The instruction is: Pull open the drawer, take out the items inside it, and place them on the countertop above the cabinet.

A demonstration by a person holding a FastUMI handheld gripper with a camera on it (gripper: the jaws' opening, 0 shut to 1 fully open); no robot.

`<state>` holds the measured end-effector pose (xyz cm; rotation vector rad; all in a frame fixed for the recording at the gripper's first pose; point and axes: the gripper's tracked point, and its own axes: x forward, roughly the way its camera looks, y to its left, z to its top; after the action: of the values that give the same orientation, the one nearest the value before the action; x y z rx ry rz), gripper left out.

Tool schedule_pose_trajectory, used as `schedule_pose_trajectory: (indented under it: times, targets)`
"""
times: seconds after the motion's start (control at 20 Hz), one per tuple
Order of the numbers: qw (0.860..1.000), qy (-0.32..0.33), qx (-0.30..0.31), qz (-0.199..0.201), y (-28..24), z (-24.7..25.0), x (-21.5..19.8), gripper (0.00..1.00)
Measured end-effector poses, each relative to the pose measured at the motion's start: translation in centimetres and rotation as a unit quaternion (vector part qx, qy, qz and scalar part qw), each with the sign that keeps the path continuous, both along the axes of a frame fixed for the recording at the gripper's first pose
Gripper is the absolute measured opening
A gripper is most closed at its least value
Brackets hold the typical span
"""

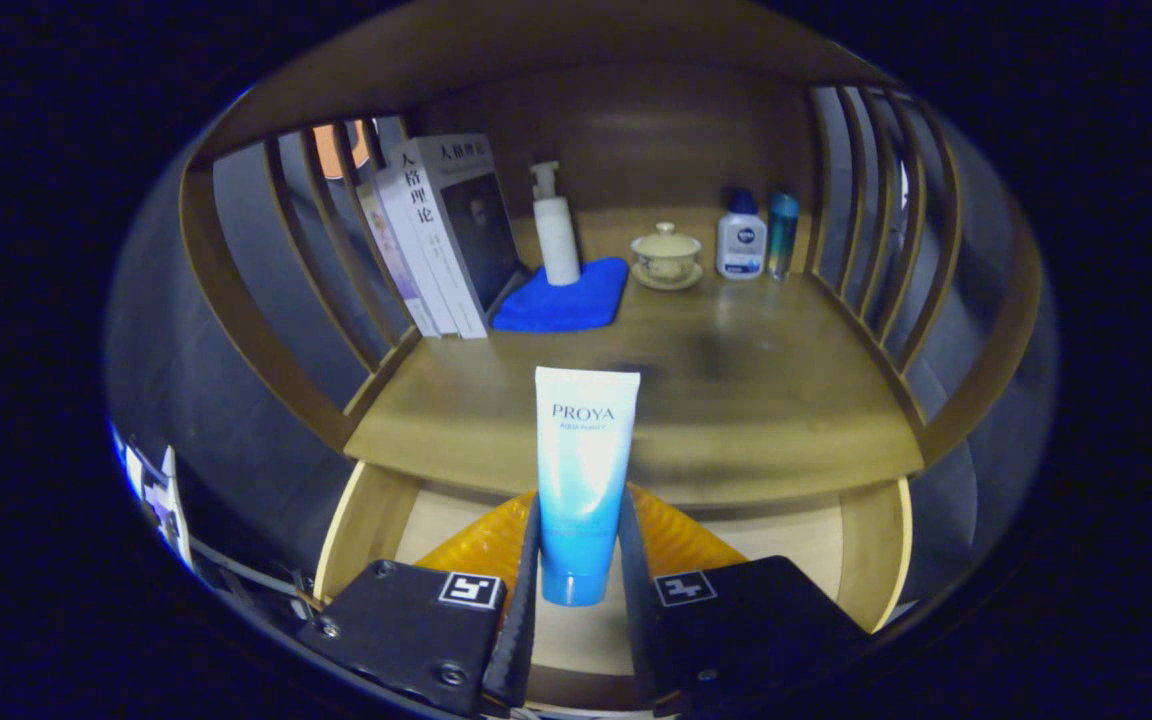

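Note:
My gripper [578, 560] is shut on a white-to-blue cosmetic tube [581, 470], cap end down between the fingers, flat end pointing up. The tube hangs over the pulled-out wooden drawer [366, 520], just in front of the countertop's [736, 400] front edge. An orange-yellow ribbed item [681, 535] lies in the drawer behind the tube, partly hidden by my fingers.
On the countertop's back part stand several books [441, 235] leaning left, a white pump bottle [554, 228] on a blue cloth [566, 298], a lidded tea cup [666, 255], and two small bottles [741, 240]. Curved wooden slats [876, 210] wall both sides.

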<state>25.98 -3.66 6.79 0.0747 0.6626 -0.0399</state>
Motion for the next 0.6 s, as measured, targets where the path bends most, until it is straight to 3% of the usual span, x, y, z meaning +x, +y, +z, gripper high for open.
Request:
schedule_pose_trajectory:
  times: [0.25,0.6]
  targets:
    - [0.999,-0.034,-0.014,0.007,-0.1,1.3,3.0,0.42]
    - [0.999,-0.023,-0.041,-0.025,-2.4,-0.3,7.3,0.43]
